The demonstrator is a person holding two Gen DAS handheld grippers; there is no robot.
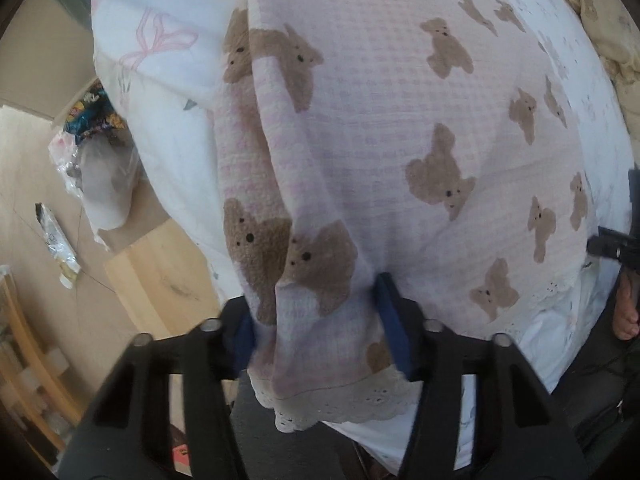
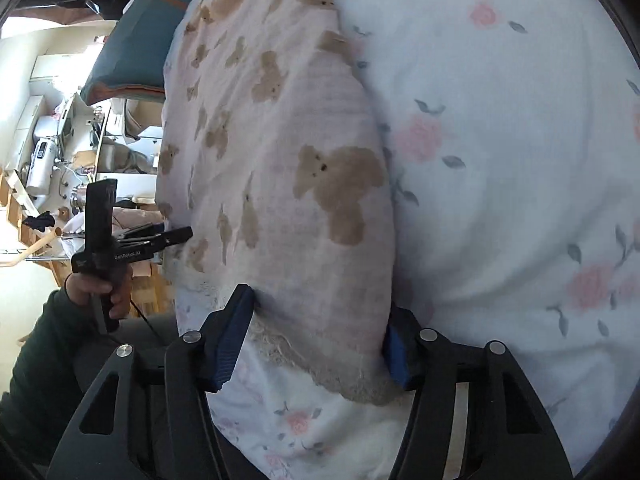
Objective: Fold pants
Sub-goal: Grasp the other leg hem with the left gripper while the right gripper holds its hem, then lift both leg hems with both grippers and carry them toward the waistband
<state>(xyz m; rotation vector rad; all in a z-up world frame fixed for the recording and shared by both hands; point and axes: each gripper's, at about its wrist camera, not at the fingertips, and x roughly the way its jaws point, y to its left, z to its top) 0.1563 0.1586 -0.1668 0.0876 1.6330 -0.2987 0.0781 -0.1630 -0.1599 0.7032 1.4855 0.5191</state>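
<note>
Floral bedsheet [image 2: 500,160] covers the bed. Pink bear-print pants [image 1: 380,120] lie spread across it — lace hem at the near edge. Left gripper [image 1: 316,320] points down, pads pinching a bunched fold of pants near the hem. Right gripper [image 2: 316,340] straddles the other hem corner at middling width; whether its pads press, cannot tell.

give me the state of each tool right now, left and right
left tool: closed on the lace-hemmed end of the pants.
right tool: jaws around the other hem of the pants, pads seem to touch; a firm hold cannot be told.
</note>
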